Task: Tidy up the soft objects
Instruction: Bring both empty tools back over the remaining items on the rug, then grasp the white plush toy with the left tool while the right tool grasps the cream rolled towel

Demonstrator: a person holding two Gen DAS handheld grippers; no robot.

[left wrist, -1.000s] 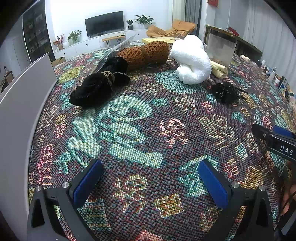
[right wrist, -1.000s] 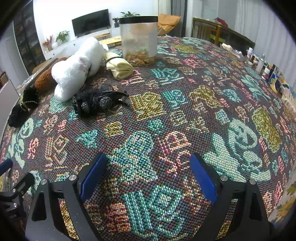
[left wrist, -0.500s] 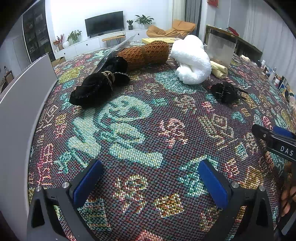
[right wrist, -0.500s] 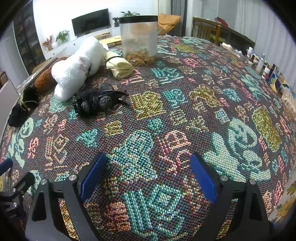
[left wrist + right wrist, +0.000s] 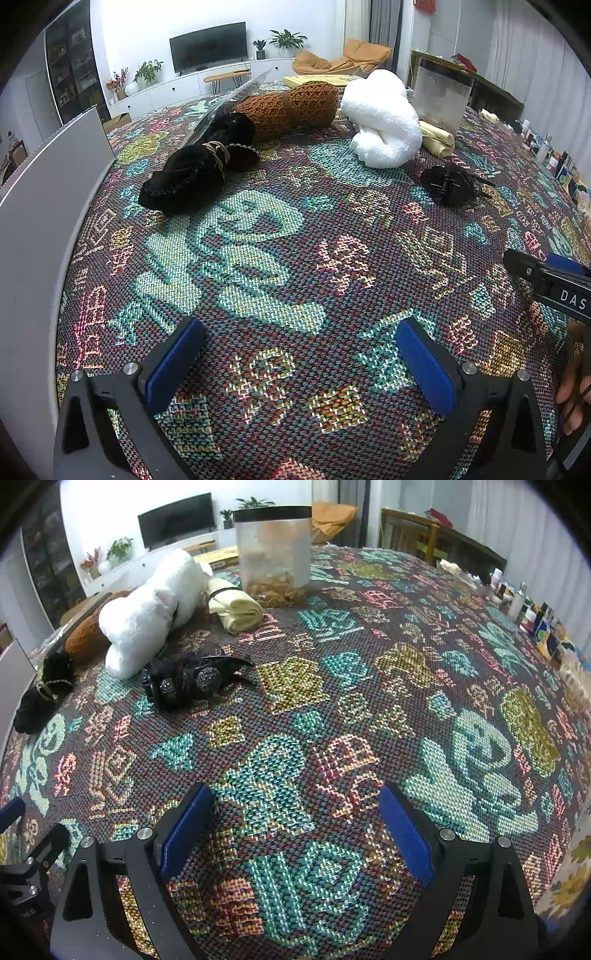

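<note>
Hovering apart, left gripper [image 5: 299,354] and right gripper [image 5: 295,827] gape over tablecloth [image 5: 332,709]

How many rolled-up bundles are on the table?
4: black bundle nearest the grey panel, brown knitted bundle behind it, white fluffy bundle, yellow bundle by the jar. More may be hidden.

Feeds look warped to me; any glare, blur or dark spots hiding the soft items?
Left wrist: strong fisheye bending, black corners, sharp focus; the black bundle is dark but readable. Right wrist: same bending, white plush slightly overexposed, black hair accessory low in detail.
</note>
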